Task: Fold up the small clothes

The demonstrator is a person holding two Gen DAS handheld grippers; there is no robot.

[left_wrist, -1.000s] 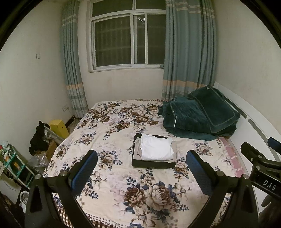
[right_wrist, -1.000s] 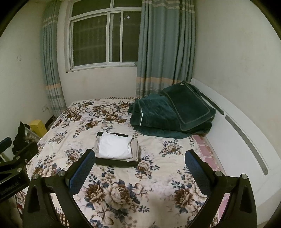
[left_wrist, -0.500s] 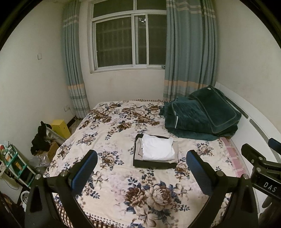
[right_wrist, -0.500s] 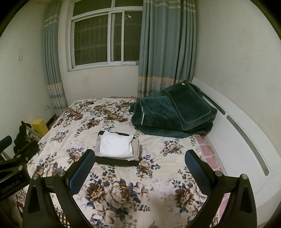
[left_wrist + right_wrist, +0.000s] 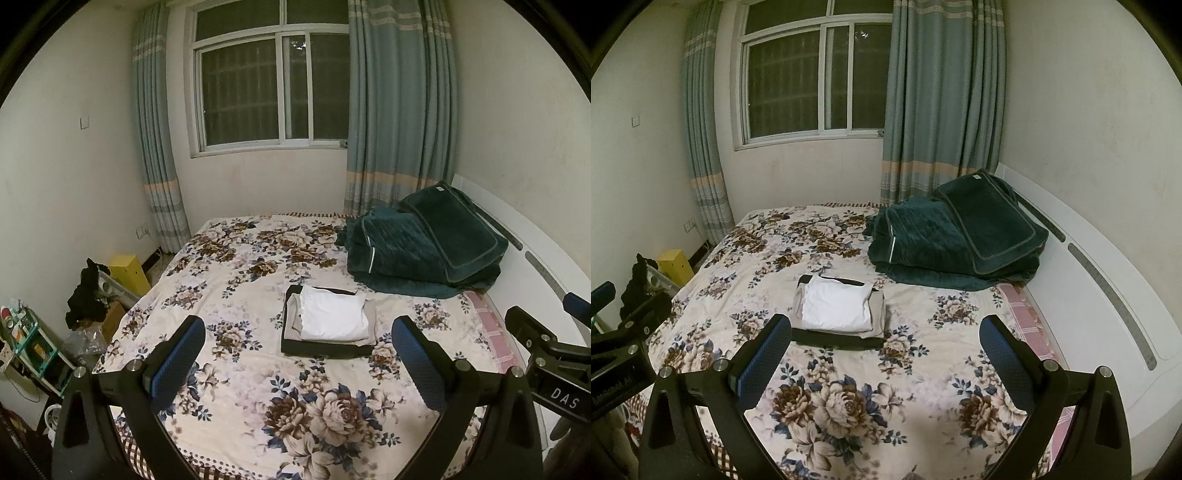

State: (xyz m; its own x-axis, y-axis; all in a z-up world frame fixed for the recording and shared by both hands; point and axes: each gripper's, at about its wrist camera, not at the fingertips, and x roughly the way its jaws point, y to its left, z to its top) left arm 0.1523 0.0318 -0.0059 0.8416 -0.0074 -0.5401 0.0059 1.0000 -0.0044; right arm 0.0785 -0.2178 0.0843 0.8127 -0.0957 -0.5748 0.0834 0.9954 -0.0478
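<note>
We held both claws wide, empty, well back. Folded stack [image 5: 328, 325] lay ahead on bed [image 5: 240, 369]: centred for left claw [image 5: 298, 363], ahead-left of right claw [image 5: 884, 360]; L nearer, we judged.

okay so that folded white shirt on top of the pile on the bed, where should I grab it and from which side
Probably the near edge of the white shirt, coming in low from the foot of the bed. It lies flat on a beige garment and a black one, so slide one finger under that edge only. Both grippers are open and empty.
</note>
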